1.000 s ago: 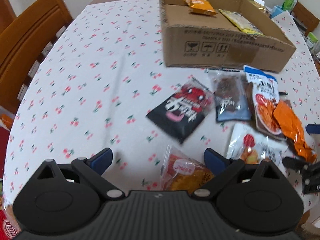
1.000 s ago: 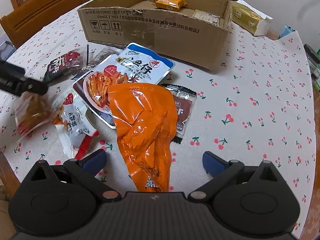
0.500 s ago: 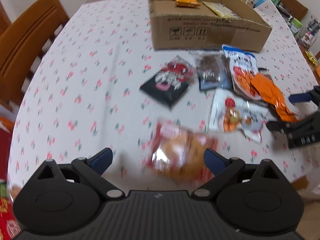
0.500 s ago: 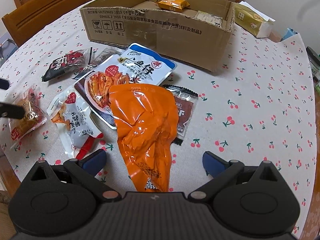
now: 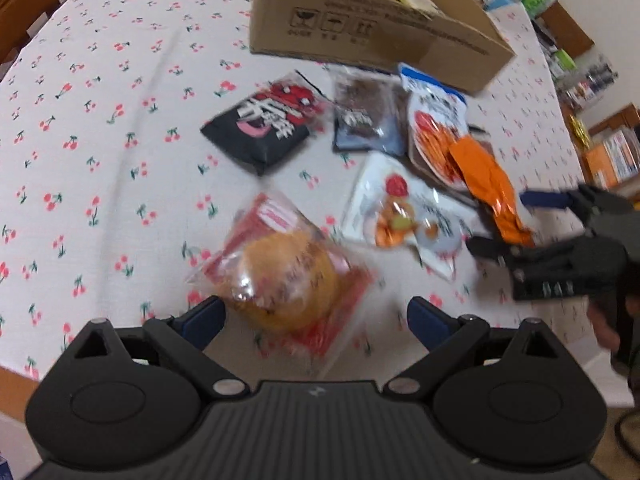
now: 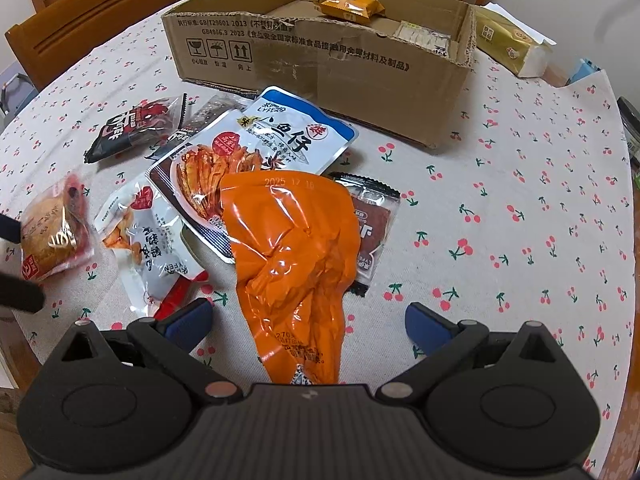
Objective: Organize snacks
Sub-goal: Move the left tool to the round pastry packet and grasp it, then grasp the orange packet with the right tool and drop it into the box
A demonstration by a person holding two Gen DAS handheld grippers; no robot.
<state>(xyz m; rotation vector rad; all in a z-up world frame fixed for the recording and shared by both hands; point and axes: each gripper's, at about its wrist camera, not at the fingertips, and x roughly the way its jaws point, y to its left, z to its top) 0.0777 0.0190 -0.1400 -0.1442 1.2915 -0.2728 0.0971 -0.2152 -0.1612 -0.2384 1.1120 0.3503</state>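
Observation:
Several snack packs lie on the cherry-print tablecloth before a cardboard box (image 6: 320, 56). My left gripper (image 5: 314, 318) is open, its jaws either side of a clear pack with a round bun (image 5: 280, 276), which lies on the cloth. My right gripper (image 6: 308, 326) is open over the near end of an orange pouch (image 6: 292, 252); it also shows in the left wrist view (image 5: 516, 224). A white-blue fish pack (image 6: 256, 152), a white pack (image 6: 148, 240), a black-red pack (image 6: 132, 126) and a small brown sachet (image 6: 372, 228) lie around.
The box (image 5: 372, 28) holds an orange packet (image 6: 350, 4) and a pale packet (image 6: 424, 38). A yellow tissue pack (image 6: 508, 48) lies right of it. Wooden chairs (image 6: 92, 20) stand at the far left. The table edge runs just below both grippers.
The bun pack left my left gripper and now lies on the cloth. The left gripper drew back and then came in over it. The right gripper barely moved.

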